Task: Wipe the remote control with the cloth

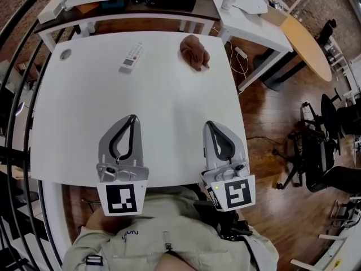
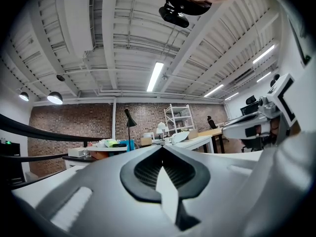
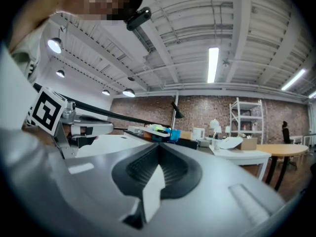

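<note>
A white remote control (image 1: 131,57) lies on the far left part of the white table (image 1: 169,106). A crumpled brown cloth (image 1: 194,51) sits to its right near the table's far edge. My left gripper (image 1: 133,118) rests low over the near left of the table, shut and empty, its tips meeting in the left gripper view (image 2: 162,147). My right gripper (image 1: 208,124) is beside it at the near right, also shut with nothing held, jaws closed together in the right gripper view (image 3: 159,145). Both point away from me, well short of remote and cloth.
A dark-topped side table (image 1: 124,7) with clutter stands behind the white table. A second white table (image 1: 254,21) and a round wooden one (image 1: 307,44) are at the back right. Office chairs (image 1: 316,157) stand on the wooden floor to the right. A cable (image 1: 241,58) hangs off the right edge.
</note>
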Tool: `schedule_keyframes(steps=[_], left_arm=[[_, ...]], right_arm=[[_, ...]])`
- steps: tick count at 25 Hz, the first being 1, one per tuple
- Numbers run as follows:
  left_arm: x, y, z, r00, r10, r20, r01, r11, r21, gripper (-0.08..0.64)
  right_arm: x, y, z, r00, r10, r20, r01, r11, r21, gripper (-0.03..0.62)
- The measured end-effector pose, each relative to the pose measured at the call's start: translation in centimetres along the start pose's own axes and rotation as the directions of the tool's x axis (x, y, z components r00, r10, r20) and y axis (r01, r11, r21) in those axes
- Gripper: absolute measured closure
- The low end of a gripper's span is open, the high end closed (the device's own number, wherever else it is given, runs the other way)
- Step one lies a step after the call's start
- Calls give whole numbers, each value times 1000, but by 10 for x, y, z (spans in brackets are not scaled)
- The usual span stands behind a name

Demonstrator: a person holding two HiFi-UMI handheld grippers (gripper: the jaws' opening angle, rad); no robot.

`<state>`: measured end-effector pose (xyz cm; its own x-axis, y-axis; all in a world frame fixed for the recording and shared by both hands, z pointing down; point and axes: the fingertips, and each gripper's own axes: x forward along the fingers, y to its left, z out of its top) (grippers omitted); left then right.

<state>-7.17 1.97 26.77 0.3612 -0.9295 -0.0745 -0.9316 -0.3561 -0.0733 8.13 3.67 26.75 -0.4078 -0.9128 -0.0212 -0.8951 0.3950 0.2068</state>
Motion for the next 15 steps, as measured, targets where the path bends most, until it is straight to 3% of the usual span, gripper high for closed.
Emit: schedule_keyframes(steps=[15], left_arm=[[-2,-2,5,1000,-18,-3,19,1000,7,555]], right_arm=[[1,-3,3,1000,-11,-1,11,1000,-5,591]])
